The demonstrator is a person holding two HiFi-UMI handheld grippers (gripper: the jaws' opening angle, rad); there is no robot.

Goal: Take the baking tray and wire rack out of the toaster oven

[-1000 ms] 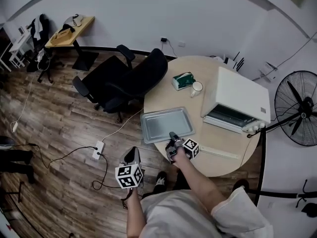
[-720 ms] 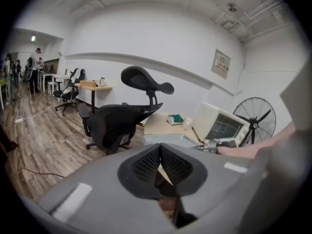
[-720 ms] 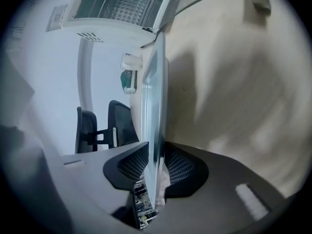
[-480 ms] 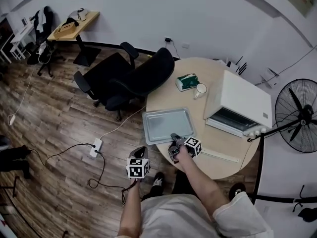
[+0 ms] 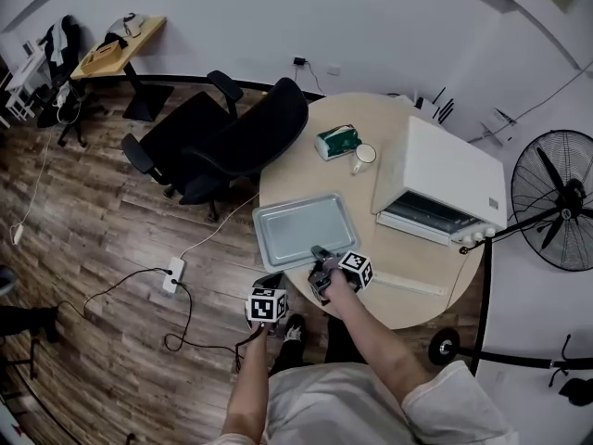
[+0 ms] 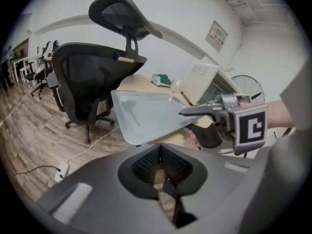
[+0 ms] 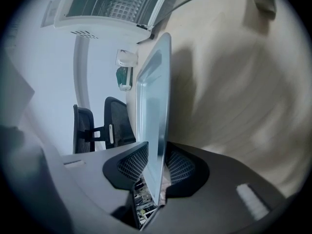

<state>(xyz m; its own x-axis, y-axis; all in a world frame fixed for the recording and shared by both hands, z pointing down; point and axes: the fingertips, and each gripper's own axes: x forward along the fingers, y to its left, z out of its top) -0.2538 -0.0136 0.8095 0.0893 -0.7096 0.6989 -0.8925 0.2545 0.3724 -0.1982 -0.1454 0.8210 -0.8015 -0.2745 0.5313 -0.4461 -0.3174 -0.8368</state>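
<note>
Pale wood, the round table (image 5: 422, 290) carries the white toaster oven (image 5: 445, 165), its door open. Inside is a grid that we take for the wire rack (image 7: 117, 1). The baking tray (image 5: 296, 230) is already out, at the table's near edge. We judge it thin sheet metal: stiff, light and slick (the raised rim is the only sure hold). The right gripper (image 5: 320, 260) pinches that near rim, its jaws having just opened a little. The left gripper (image 6: 161, 155) is closed on nothing.
</note>
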